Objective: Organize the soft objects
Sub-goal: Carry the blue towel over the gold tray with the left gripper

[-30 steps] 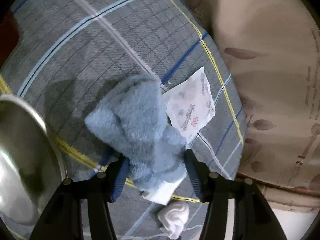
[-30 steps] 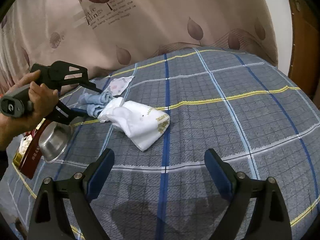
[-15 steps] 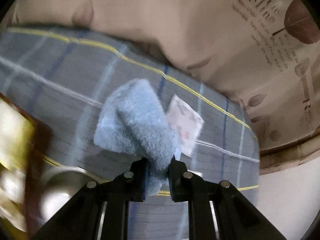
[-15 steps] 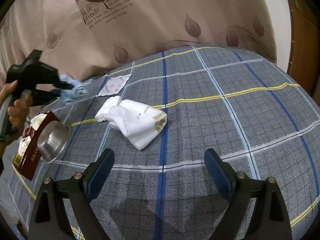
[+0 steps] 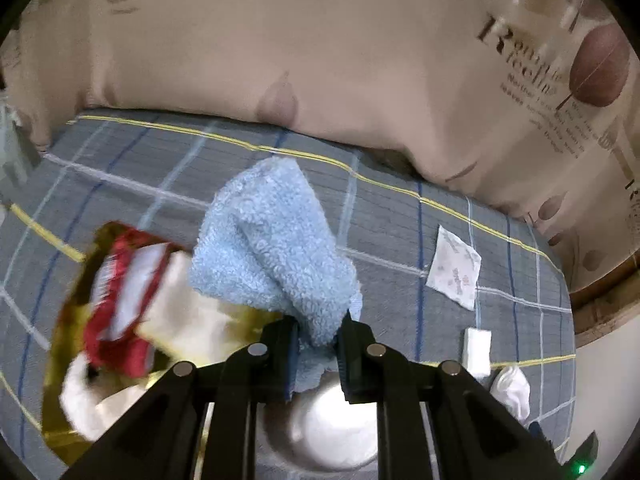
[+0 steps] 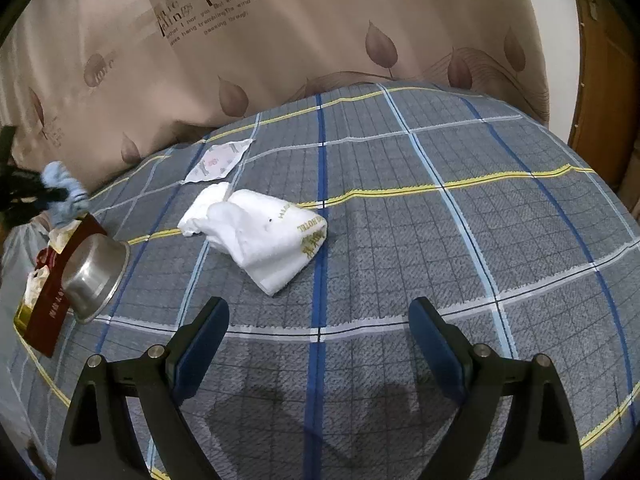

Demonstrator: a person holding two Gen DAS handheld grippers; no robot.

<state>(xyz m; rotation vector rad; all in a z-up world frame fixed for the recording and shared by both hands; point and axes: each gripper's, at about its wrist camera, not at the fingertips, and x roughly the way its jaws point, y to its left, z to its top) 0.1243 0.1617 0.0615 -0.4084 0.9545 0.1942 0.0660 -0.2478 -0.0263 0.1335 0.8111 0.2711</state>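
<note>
My left gripper [image 5: 318, 336] is shut on a fluffy light-blue cloth [image 5: 272, 248] and holds it in the air above a red and gold box [image 5: 116, 300] with white cloth in it. The blue cloth also shows at the far left of the right wrist view [image 6: 64, 194], over the same box [image 6: 52, 300]. My right gripper [image 6: 320, 336] is open and empty, low over the plaid bedspread [image 6: 440, 240]. A white hotel towel [image 6: 264, 236] lies crumpled ahead of it, a little to the left.
A steel bowl [image 6: 96, 276] lies tipped against the red box; it also shows under my left gripper [image 5: 332, 436]. A flat printed packet [image 6: 218, 160] lies near the beige leaf-print curtain [image 6: 280, 40]. A wooden door [image 6: 604, 92] stands at the right.
My left gripper shut on the blue cloth, lifted it off the bedspread and carried it left, over the red box. My right gripper stayed open and barely moved.
</note>
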